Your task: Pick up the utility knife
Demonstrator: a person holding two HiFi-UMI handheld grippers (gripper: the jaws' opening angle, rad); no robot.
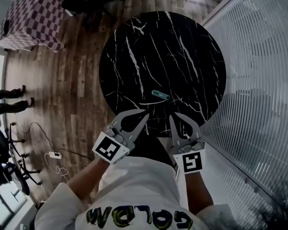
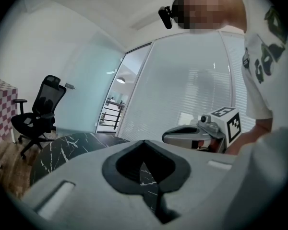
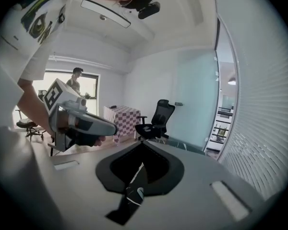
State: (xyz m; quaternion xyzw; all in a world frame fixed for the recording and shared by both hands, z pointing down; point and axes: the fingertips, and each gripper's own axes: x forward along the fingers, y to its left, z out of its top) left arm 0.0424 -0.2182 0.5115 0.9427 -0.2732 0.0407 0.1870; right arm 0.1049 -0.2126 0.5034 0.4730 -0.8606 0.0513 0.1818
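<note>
A small teal utility knife [image 1: 160, 95] lies flat on the round black marble table [image 1: 134, 37], near its front edge. Both grippers hover over that front edge, a short way short of the knife. My left gripper [image 1: 146, 114] points at it from the lower left, jaws closed to a point with nothing between them. My right gripper [image 1: 173, 115] sits just below the knife's right end, also shut and empty. In the left gripper view the closed tips [image 2: 144, 142] meet over the marble. In the right gripper view the tips [image 3: 143, 143] meet the same way.
A glass wall with blinds [image 1: 259, 80] runs along the right of the table. A black office chair [image 3: 156, 119] and a checkered-cloth table [image 1: 31, 18] stand beyond the table. A power strip with cable [image 1: 53, 155] lies on the wooden floor, and a person's feet [image 1: 12, 99] are at the left.
</note>
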